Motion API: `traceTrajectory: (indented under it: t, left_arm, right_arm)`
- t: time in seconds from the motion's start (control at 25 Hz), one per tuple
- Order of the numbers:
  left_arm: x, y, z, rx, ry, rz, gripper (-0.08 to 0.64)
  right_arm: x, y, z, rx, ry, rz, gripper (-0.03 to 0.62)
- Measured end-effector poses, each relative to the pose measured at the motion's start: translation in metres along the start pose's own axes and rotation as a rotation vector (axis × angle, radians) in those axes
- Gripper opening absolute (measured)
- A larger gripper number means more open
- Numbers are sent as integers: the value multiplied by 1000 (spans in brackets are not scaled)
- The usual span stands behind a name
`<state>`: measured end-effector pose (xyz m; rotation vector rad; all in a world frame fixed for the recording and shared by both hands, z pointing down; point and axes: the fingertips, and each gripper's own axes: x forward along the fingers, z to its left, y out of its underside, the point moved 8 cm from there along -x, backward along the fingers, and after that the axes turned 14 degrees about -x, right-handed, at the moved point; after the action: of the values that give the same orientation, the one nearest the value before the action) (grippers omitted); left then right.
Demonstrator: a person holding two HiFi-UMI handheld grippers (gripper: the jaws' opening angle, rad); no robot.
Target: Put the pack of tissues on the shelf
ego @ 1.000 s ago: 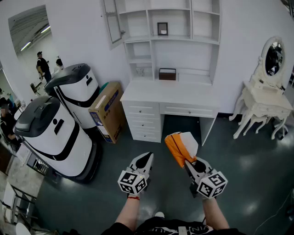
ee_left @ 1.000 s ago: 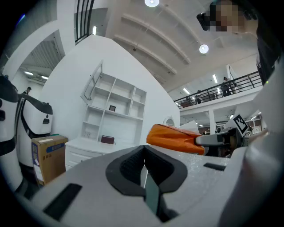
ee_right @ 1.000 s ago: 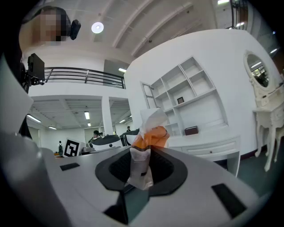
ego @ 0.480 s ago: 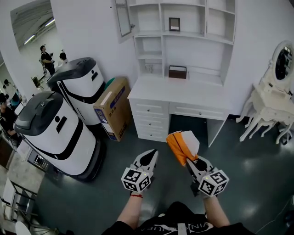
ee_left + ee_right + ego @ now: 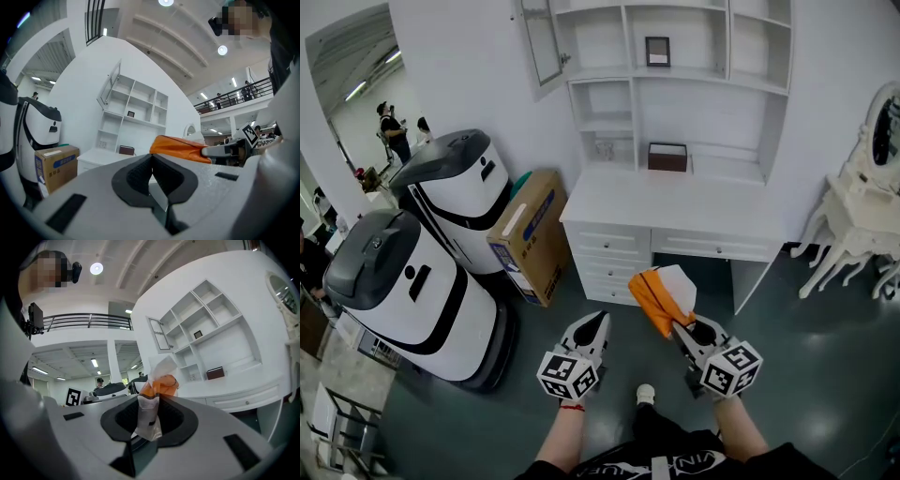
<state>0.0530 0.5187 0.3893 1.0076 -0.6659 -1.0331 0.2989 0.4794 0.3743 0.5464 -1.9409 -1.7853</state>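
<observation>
The pack of tissues, orange with a white plastic end, is held up in front of me over the dark floor, and my right gripper is shut on its lower end. In the right gripper view the pack stands up from between the black pads. My left gripper hovers level beside it, shut and empty; its pads meet. The white shelf unit rises over a white desk straight ahead, beyond the grippers. The pack also shows in the left gripper view.
Two white-and-black machines and a cardboard box stand at the left. A brown box sits on the desk and a small frame on a shelf. A white dressing table stands at the right.
The desk and shelves have come nearer and shifted right in the head view. A shoe now shows below. Both grippers keep their pose, the pack still in the right one.
</observation>
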Motion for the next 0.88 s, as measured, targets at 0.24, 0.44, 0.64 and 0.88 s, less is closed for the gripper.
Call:
traceTrajectory:
  t: [0.24,0.44,0.64,0.88]
  left_arm:
    - [64,-31,44,11,1,-3,6]
    - [108,-50,83,-3,-26,-26,6]
    - [145,-60,115,-12,-40,-35,6]
    - [183,-60,138,-26,-48,-36,6]
  right_arm:
    - [77,-14,-43,-18,-44,12,83]
    - [133,-24,-77,-55,-81,30,83]
    - [176,-27,-106,-46,-100,35,83]
    - [208,-24,-135,-30,-108,42,83]
